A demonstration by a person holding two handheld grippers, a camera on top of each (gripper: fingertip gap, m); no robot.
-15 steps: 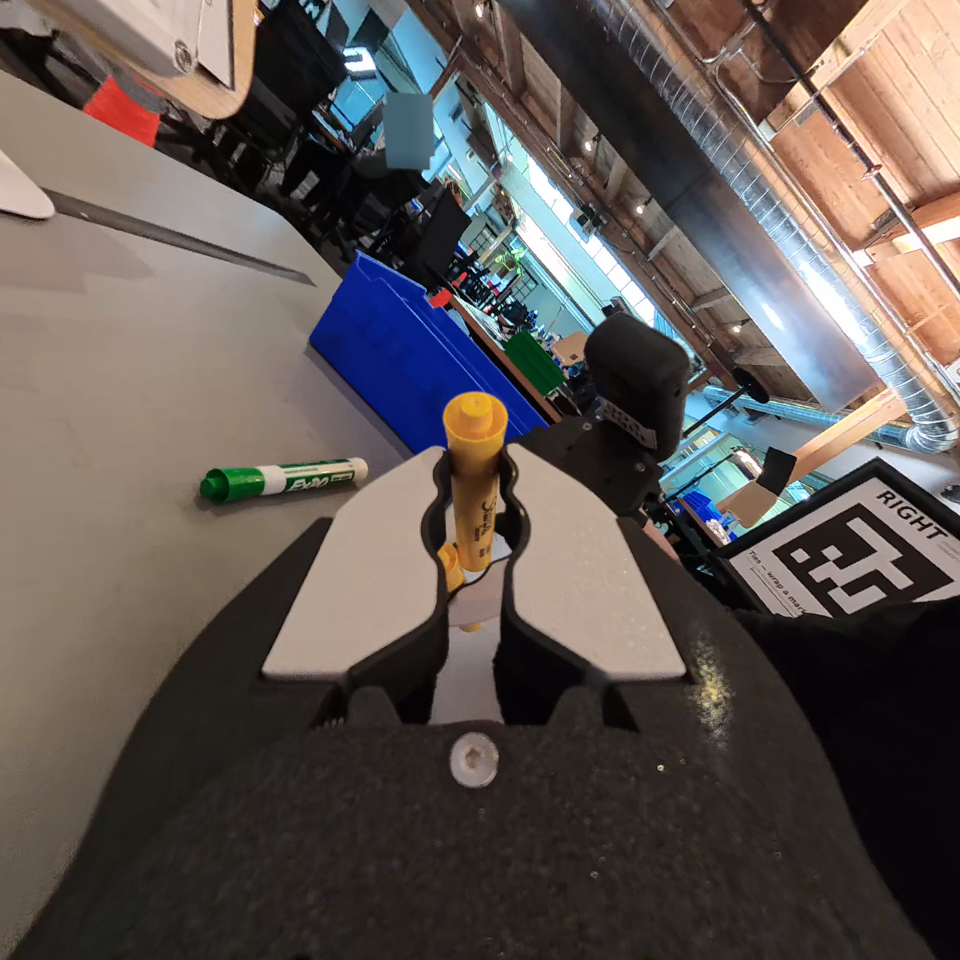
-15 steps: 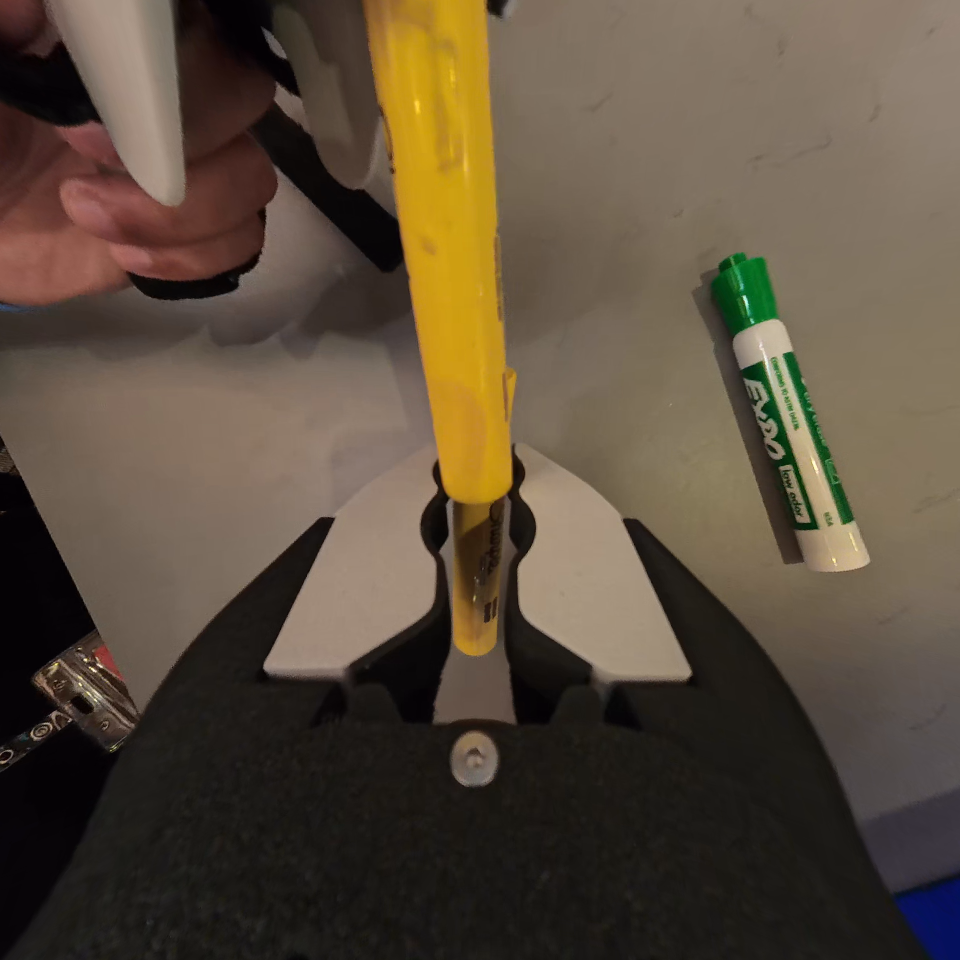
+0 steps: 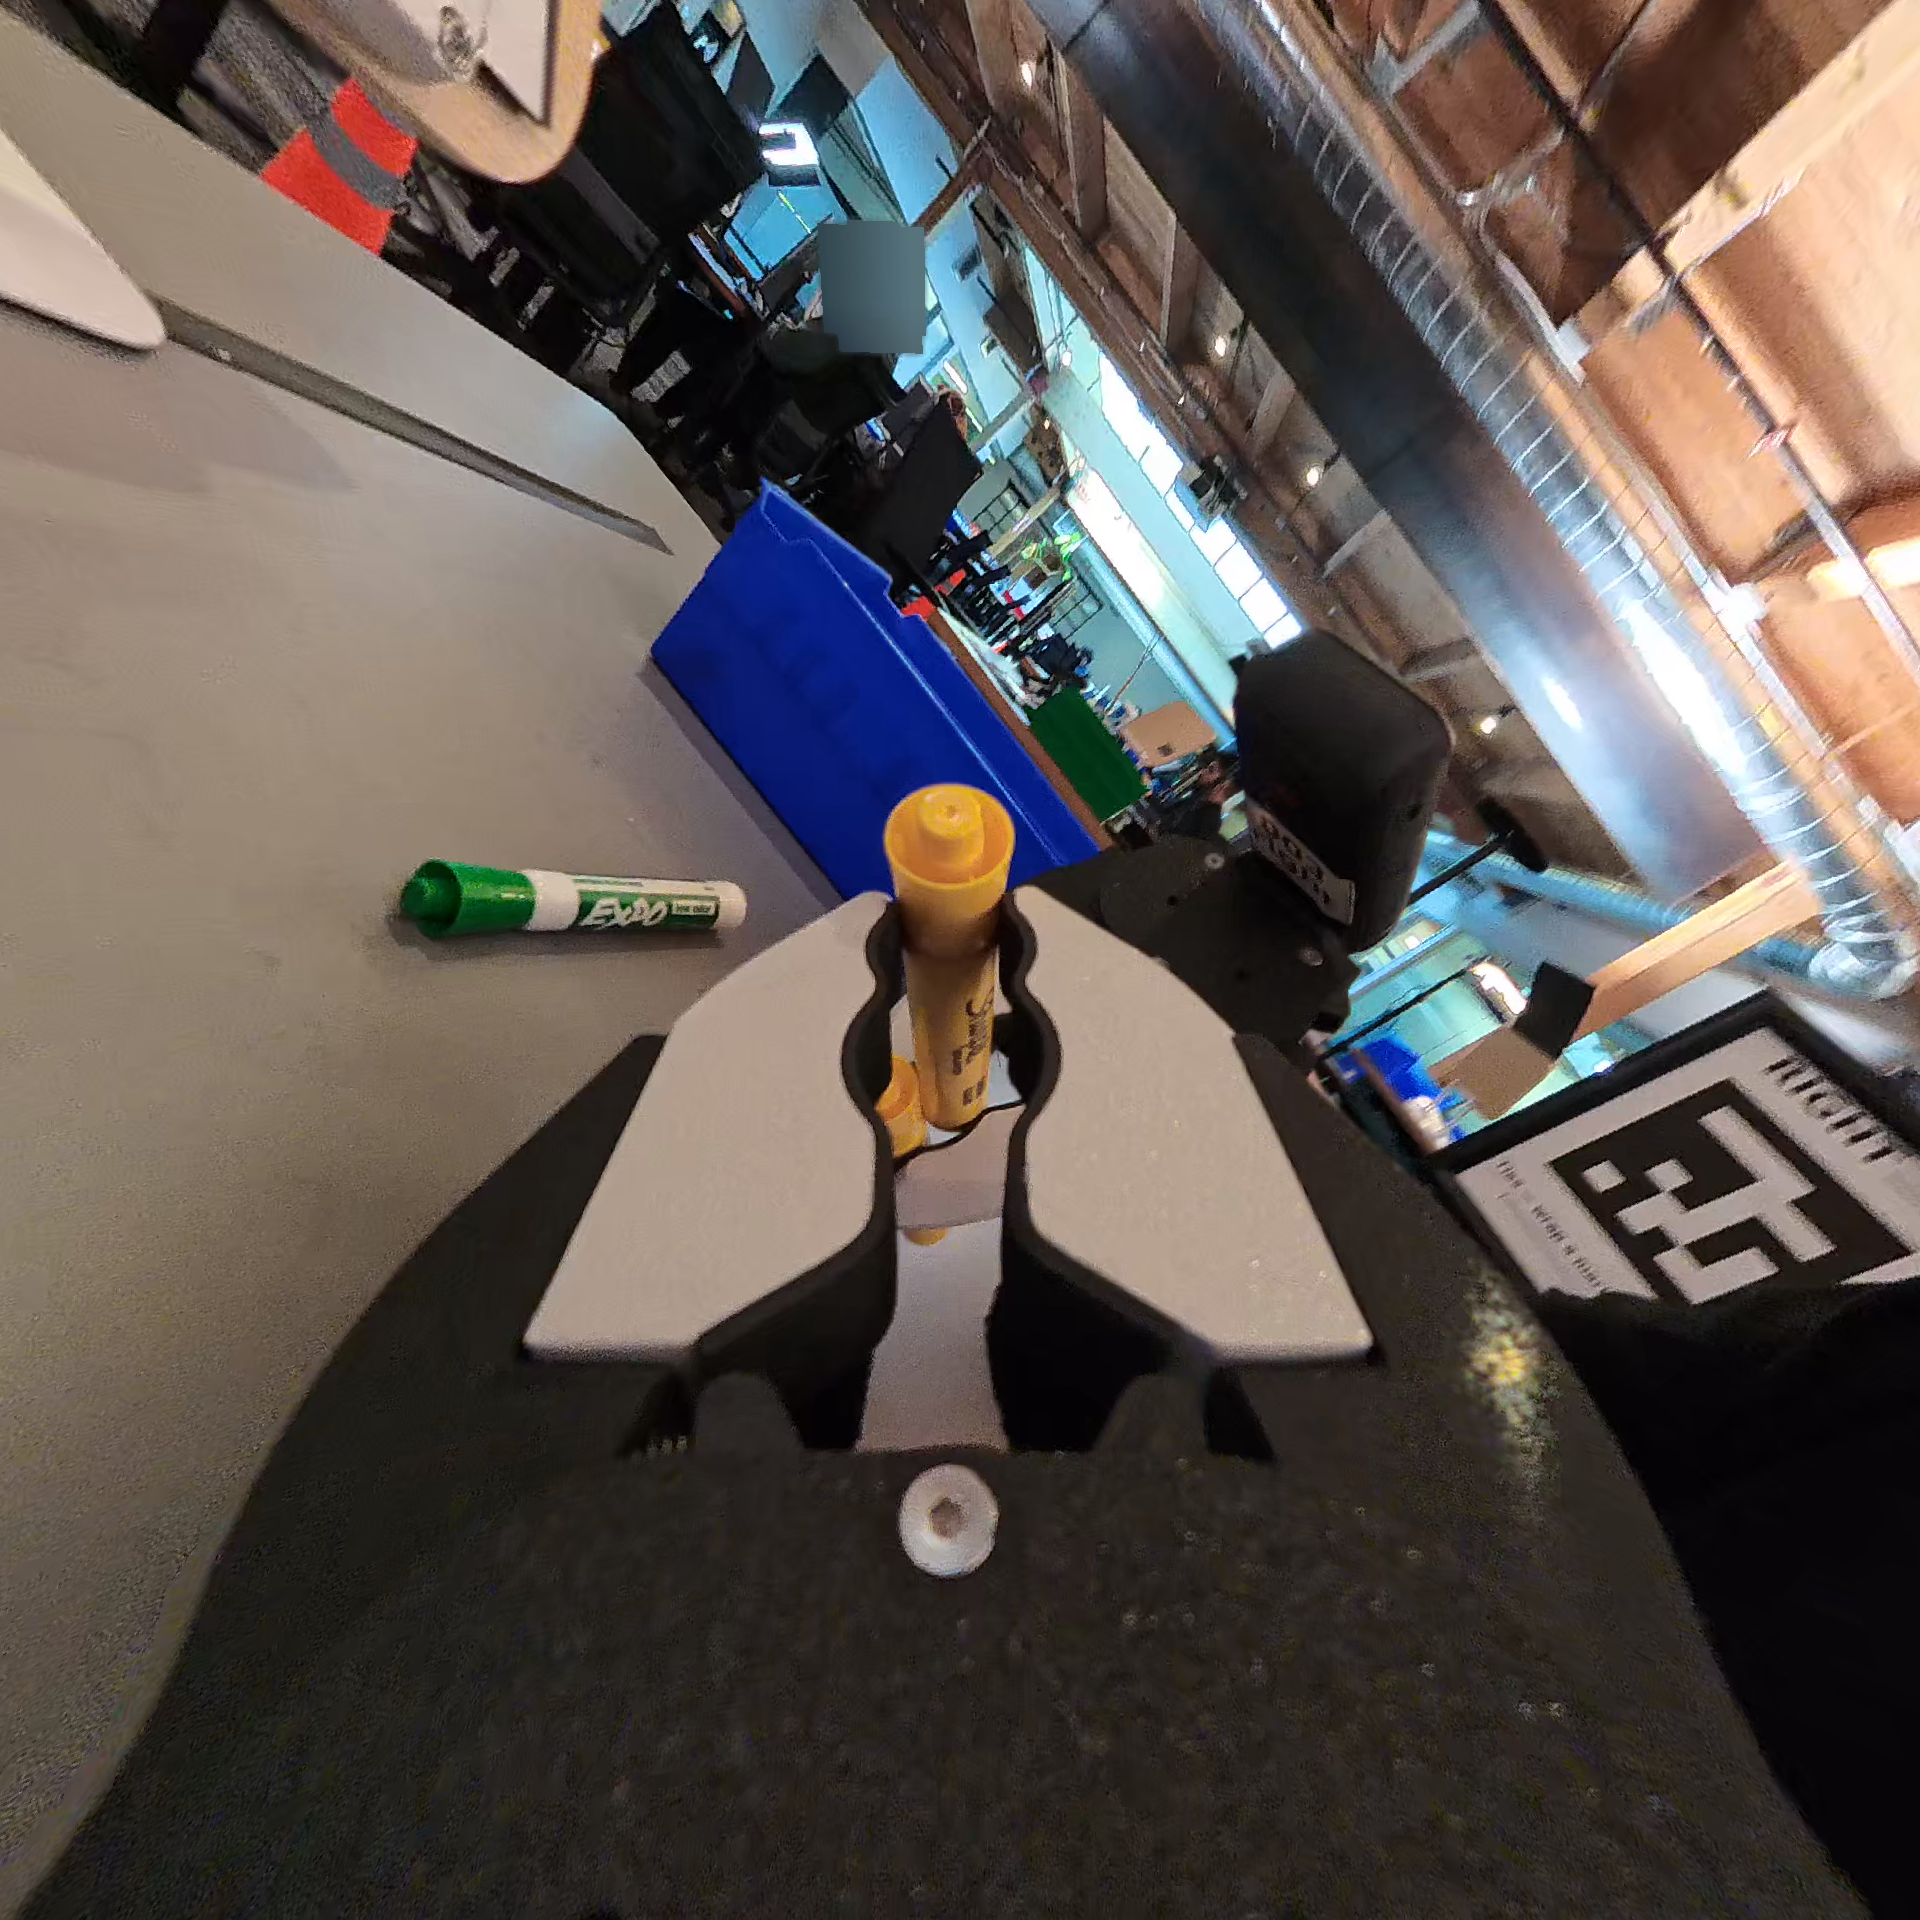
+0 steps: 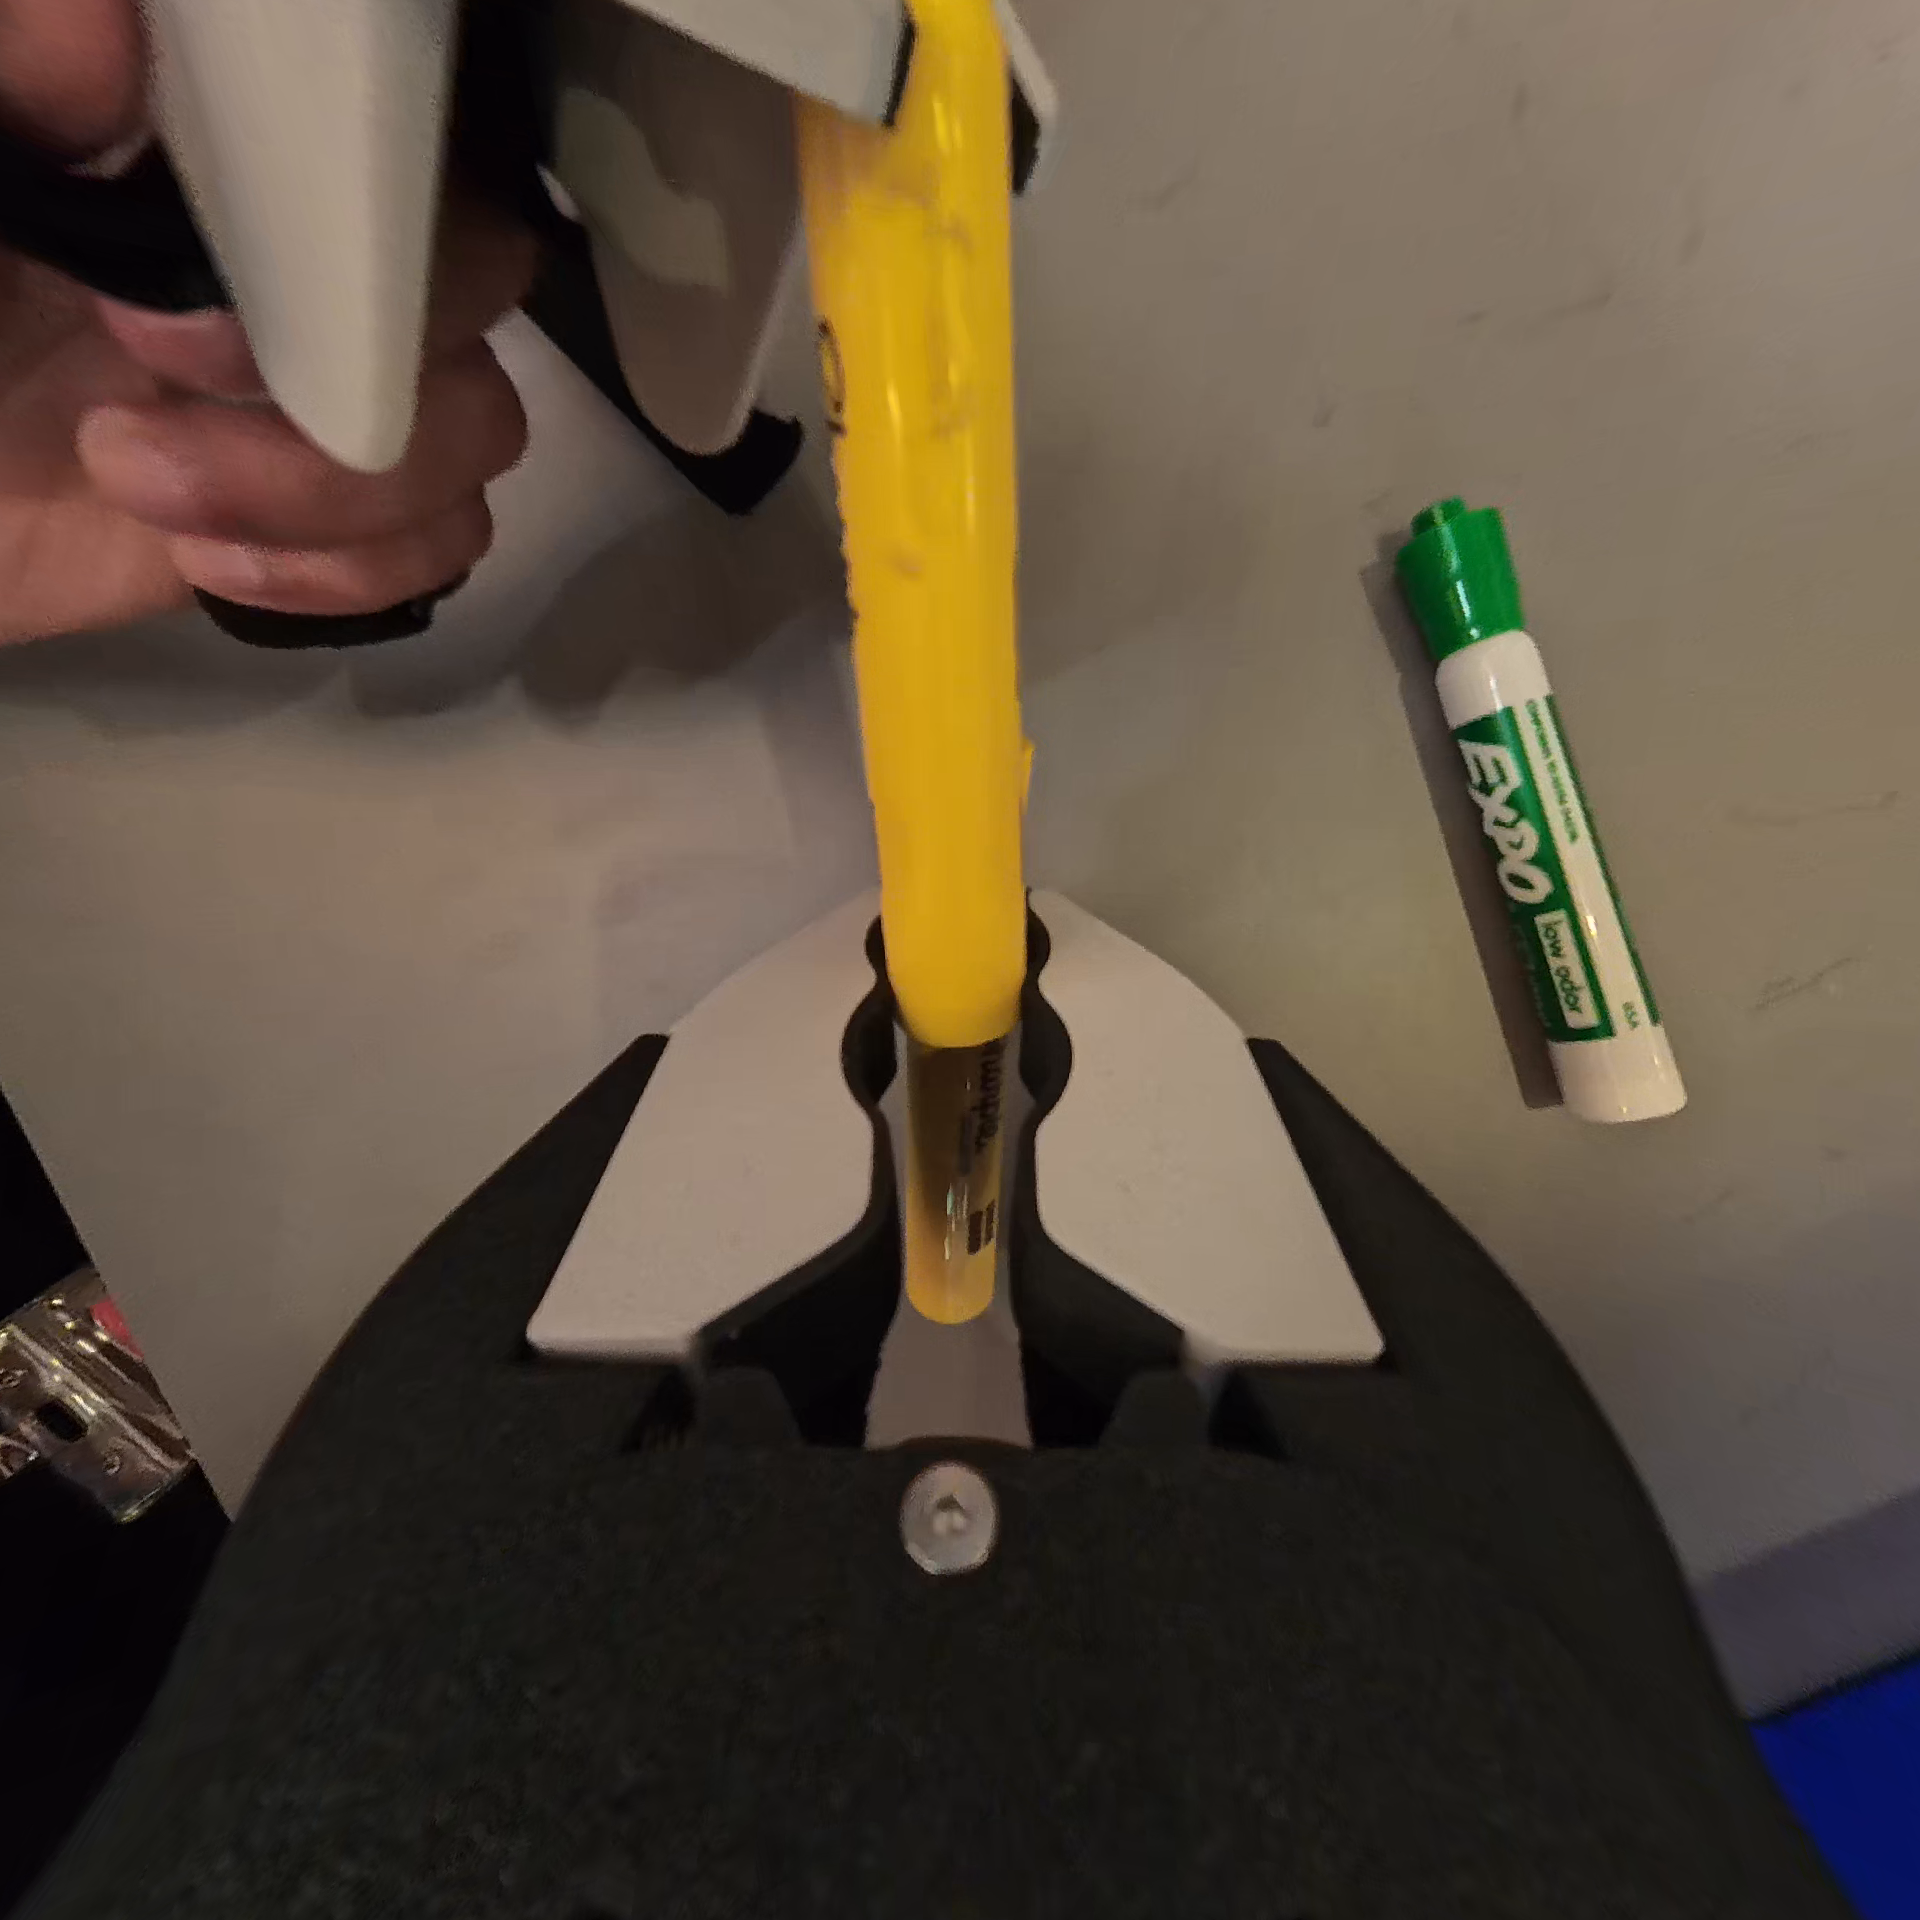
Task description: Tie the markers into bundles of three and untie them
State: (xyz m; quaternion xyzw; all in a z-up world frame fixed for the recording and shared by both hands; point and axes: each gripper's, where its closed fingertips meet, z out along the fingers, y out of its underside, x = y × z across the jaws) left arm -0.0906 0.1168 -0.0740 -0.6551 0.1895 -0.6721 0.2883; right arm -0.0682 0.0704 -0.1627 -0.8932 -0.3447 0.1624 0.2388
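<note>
Little had changed in the half second: both grippers kept their grip on the yellow highlighter, held clear above the grey bench. The right gripper was closed on its barrel, the left gripper closed near its cap end. The green dry-erase marker lay untouched nearby, towards the edge by the blue bin. No tie showed, so bundling looked barely begun.

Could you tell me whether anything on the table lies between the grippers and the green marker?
Nothing visible does. The green marker lies alone on the bare grey table, off to the side. Both the right gripper and the left gripper are shut on yellow highlighters, so neither is free to take it.
</note>
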